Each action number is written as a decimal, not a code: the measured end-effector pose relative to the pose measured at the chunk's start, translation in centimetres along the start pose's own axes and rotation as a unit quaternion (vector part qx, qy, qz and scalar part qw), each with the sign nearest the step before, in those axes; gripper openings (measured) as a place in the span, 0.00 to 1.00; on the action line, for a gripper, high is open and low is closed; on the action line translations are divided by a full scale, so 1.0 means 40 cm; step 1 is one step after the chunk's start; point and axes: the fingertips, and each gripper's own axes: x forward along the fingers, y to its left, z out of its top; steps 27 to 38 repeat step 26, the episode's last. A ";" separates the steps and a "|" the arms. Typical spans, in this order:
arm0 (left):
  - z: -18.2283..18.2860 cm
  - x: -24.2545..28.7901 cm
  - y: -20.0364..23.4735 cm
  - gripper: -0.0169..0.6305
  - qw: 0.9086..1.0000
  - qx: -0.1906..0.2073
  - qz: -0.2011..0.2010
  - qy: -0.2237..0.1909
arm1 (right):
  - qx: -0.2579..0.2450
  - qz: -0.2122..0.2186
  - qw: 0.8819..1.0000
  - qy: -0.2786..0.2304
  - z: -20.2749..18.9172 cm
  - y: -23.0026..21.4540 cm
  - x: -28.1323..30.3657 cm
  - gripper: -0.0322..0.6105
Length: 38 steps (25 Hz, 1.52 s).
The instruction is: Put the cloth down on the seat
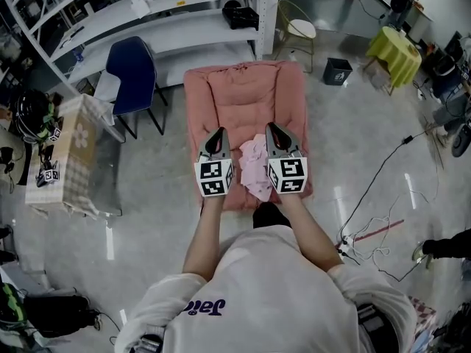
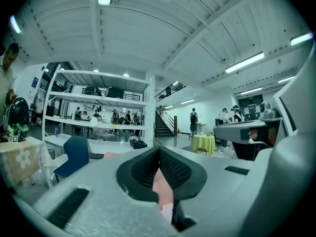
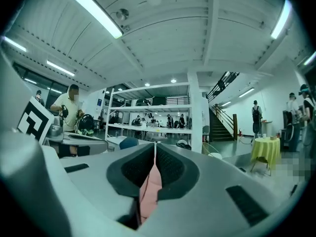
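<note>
A pale pink cloth [image 1: 254, 169] lies crumpled on the front of the salmon-pink padded seat [image 1: 246, 94]. It sits between my two grippers and partly under them. My left gripper [image 1: 219, 132] hovers over the seat just left of the cloth, jaws together. My right gripper [image 1: 272, 127] is just right of it, also shut, and the cloth's upper edge reaches its side. In the left gripper view the left gripper [image 2: 159, 151] shows salmon pink through the slit behind its pads. The right gripper [image 3: 155, 146] shows the same; it reads as the seat beyond, with nothing clearly pinched.
A blue chair [image 1: 132, 68] and white shelving [image 1: 184, 20] stand behind the seat on the left. A low table with a patterned cover [image 1: 73, 153] is at far left. Cables [image 1: 383, 226] trail over the floor on the right. A black bin [image 1: 337, 70] and a yellow-covered table [image 1: 397, 50] are farther back.
</note>
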 end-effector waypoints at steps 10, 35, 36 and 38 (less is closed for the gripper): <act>0.034 -0.003 -0.012 0.05 0.999 -0.004 -0.021 -0.032 | -0.002 -0.013 1.000 0.015 -0.020 -0.007 -0.007 0.08; -0.070 0.128 -0.027 0.05 1.000 -0.019 -0.019 0.012 | 0.013 -0.027 0.998 0.047 -0.111 -0.116 0.079 0.08; -0.070 0.128 -0.027 0.05 1.000 -0.019 -0.019 0.012 | 0.013 -0.027 0.998 0.047 -0.111 -0.116 0.079 0.08; -0.070 0.128 -0.027 0.05 1.000 -0.019 -0.019 0.012 | 0.013 -0.027 0.998 0.047 -0.111 -0.116 0.079 0.08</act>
